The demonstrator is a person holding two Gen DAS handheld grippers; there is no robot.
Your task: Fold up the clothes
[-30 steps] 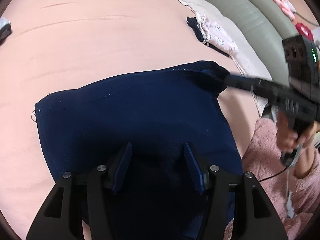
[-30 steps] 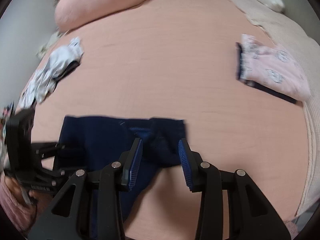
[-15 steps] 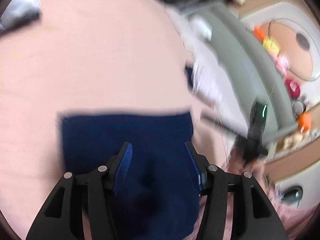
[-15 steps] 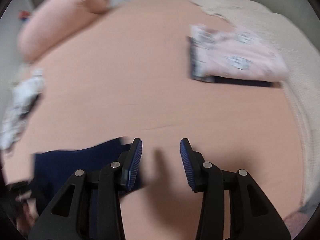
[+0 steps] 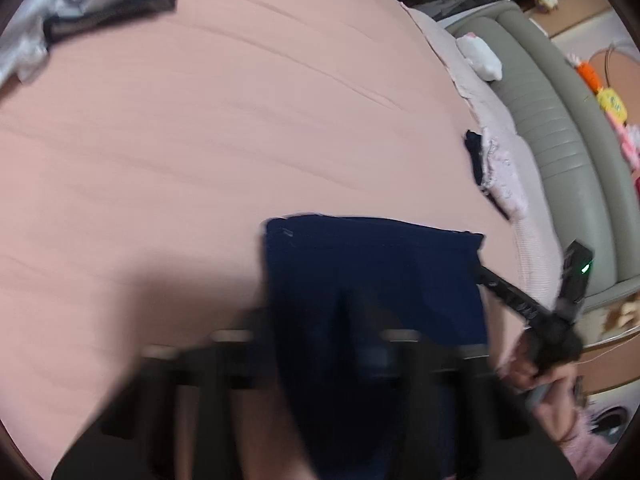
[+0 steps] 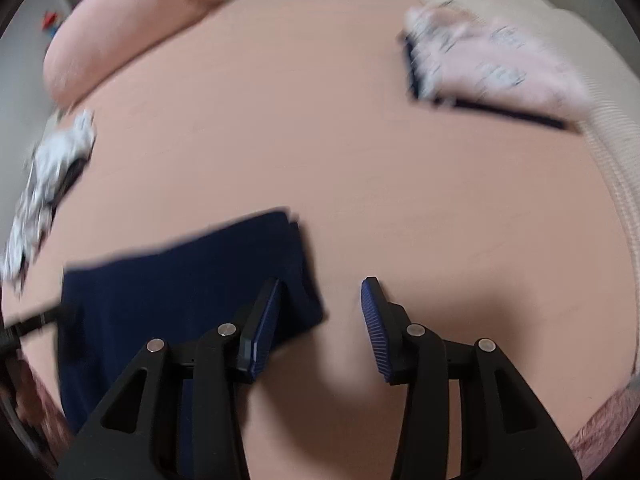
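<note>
A dark navy garment (image 5: 372,264) lies flat on the pink bed sheet (image 5: 200,140), its near part running down towards the camera. My left gripper (image 5: 316,320) sits low over that near part, smeared by motion, so its jaws cannot be read. In the right wrist view the same garment (image 6: 180,280) fills the lower left. My right gripper (image 6: 320,300) is open, its left finger (image 6: 260,320) over the garment's right edge and the other over bare sheet. The right gripper (image 5: 480,272) reaches the garment's right side. The left gripper (image 6: 52,314) meets its left edge.
A folded pink and navy pile (image 6: 488,64) rests at the far right of the bed, a crumpled grey-white heap (image 6: 52,168) at the left. A pink bolster (image 6: 132,20) lies at the back. A grey padded headboard (image 5: 560,132) runs along the right. A person's hand (image 5: 528,376) holds the right gripper.
The garment's raised right corner has been let go and now lies flat. The right gripper has drawn back to the garment's right edge. The left gripper is moving fast and blurred.
</note>
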